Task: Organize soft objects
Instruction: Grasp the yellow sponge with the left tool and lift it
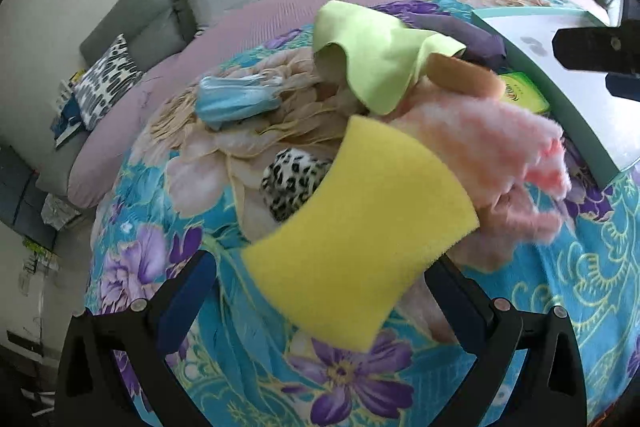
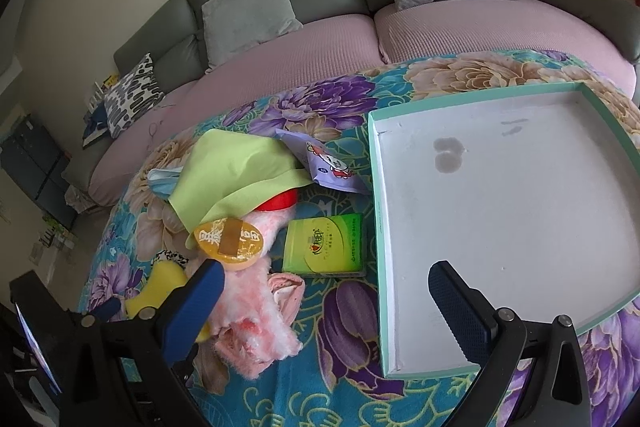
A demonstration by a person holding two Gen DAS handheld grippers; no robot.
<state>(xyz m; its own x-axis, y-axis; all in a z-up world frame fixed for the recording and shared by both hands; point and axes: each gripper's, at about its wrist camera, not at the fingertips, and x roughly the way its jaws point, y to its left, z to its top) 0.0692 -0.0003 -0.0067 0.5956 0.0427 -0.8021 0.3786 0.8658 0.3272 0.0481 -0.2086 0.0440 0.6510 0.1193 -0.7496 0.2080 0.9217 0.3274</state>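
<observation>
Two tongs in view. Left tongs stand wide apart; a yellow sponge sits between the fingers, contact on either side not clear, so a grip cannot be confirmed. Right tongs are spread wide and empty, above the edge of the white tray. Green cloth, pink fluffy cloth and green packet lie heaped on the floral tabletop, left of the tray.
</observation>
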